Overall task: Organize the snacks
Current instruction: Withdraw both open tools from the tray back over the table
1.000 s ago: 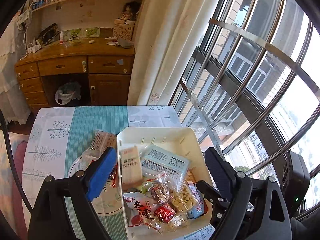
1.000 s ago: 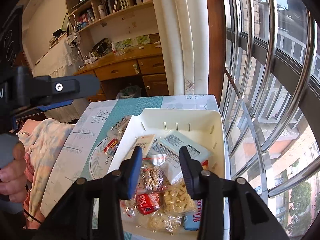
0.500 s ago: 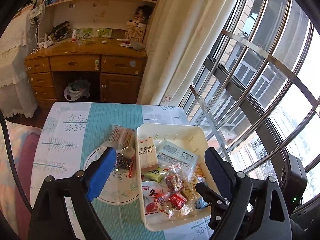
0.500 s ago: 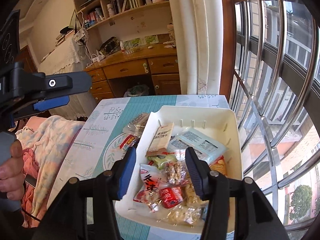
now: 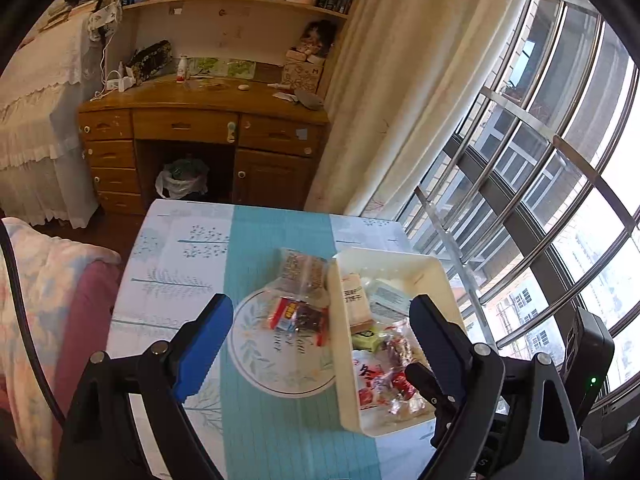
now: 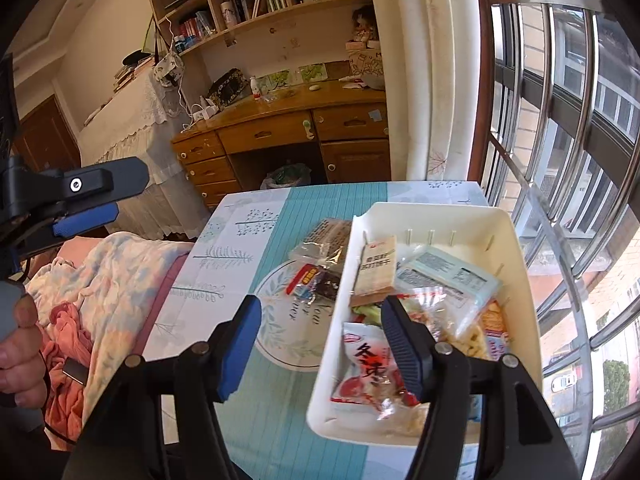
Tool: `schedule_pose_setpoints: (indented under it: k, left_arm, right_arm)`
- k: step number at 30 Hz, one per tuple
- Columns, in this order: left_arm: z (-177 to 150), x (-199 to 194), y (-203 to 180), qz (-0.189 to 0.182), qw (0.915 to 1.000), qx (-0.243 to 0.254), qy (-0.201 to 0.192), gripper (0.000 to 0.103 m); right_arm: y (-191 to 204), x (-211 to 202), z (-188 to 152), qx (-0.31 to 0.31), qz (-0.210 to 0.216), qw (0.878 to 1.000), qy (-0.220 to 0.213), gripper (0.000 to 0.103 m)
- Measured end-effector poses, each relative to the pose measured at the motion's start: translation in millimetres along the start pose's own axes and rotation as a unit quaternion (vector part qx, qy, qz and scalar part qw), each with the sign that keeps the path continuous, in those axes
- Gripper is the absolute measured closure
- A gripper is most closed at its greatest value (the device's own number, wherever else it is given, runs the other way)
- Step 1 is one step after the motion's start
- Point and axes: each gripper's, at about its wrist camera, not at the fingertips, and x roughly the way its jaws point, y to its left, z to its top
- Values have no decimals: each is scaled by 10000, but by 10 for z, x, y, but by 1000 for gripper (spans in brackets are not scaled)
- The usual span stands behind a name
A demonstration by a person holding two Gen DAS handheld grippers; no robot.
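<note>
I see bright daylight coming in through the big window (image 5: 540,184) on the right, and the glass glows almost white at the far right edge; the table (image 6: 256,240) is well lit with only soft shadows. Both pictures bend like a fishbowl, so the window bars curve; the corners are black, and everything looks sharp.

Your tablecloth (image 6: 256,232) is pale with grey-blue trees, a teal stripe down its middle and a leafy ring there. The tray (image 6: 516,264) is cream. Inside, one packet (image 6: 366,364) is red and white; another (image 6: 444,272) looks pale blue. Your gripper pads (image 6: 240,348) are blue.
</note>
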Motion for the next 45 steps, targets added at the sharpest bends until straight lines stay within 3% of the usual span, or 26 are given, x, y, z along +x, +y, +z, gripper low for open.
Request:
schedule_pose_setpoints:
  k: [3, 13, 21, 27, 35, 39, 45]
  left_arm:
    - [23, -62, 202, -35, 10000, 10, 42, 14]
    - [100, -186, 853, -270, 9992, 231, 192, 14]
    - [195, -30, 1239, -539, 9953, 589, 550, 14]
    - [239, 205, 1259, -694, 9893, 982, 831, 14]
    - [349, 649, 1114, -507, 9813, 1488, 1107, 14]
    - [478, 1003, 1012, -317, 9741, 1652, 1510, 13]
    - [686, 1629, 833, -219, 9602, 1894, 2041, 13]
  right_arm:
    - [159, 26, -11, 119, -35, 9999, -4, 34]
    - [600, 245, -56, 795, -171, 9965, 176, 33]
    - [797, 423, -123, 1609, -255, 9857, 418, 33]
    - [718, 537, -153, 2486, -107, 9667, 591, 25]
    - [433, 814, -232, 3430, 36, 9344, 960, 24]
    - [357, 1008, -219, 3599, 6, 9277, 995, 24]
    - [354, 1308, -203, 3495, -165, 9304, 1092, 24]
